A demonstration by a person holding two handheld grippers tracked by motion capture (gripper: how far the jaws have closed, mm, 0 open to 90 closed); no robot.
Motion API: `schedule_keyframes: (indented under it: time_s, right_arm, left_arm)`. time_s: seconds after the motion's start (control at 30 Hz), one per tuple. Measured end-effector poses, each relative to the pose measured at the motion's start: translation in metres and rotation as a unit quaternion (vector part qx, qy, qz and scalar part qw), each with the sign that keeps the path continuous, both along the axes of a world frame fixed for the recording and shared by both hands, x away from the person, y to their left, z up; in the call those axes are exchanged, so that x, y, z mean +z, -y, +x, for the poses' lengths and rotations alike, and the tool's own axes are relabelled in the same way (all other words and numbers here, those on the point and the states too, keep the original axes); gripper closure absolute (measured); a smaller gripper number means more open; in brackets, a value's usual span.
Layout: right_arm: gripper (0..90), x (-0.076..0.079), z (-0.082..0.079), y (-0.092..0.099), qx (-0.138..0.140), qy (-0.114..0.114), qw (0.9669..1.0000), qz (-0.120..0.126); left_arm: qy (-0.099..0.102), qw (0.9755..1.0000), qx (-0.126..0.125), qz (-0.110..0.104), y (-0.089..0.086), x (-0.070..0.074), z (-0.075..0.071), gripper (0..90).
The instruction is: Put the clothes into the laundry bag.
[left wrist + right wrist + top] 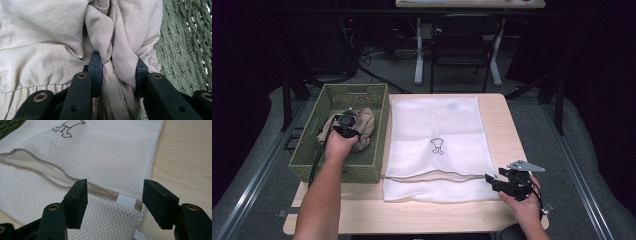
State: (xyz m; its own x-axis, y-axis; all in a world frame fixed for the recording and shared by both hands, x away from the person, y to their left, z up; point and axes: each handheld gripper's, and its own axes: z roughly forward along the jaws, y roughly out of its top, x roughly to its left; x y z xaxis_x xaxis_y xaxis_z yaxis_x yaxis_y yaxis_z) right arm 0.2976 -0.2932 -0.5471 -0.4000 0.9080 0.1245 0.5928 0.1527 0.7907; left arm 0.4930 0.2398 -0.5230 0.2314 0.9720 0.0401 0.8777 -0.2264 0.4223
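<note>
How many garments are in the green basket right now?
1 that I can see: a beige garment bunched in the woven green basket, with the left gripper pinching a fold. Others could lie hidden beneath it.

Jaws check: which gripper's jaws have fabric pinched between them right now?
The left gripper, down in the green basket, pinches a fold of the beige garment. The right gripper stands open over the mesh bag.

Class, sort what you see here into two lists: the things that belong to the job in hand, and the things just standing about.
In use:
beige garment
green basket
mesh bag
left gripper, jaws pinching the garment
right gripper, jaws open at the bag's zip

Standing about:
chair
far table
</note>
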Motion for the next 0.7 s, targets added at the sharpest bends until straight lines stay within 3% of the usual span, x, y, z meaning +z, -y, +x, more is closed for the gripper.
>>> schedule_keyframes:
  time_s: [0.47,0.7]
  right_arm:
    - [37.1,0.0,0.0,-0.001,0.001,0.0,1.0,0.002]
    - [37.1,0.0,0.001,-0.001,0.002,0.0,1.0,0.002]
  left_arm:
    - [0.007,1.0,0.002,-0.001,-0.005,0.011,-0.003,70.5]
    - [0.019,0.9997,0.008,-0.017,-0.013,0.022,-0.007,71.0]
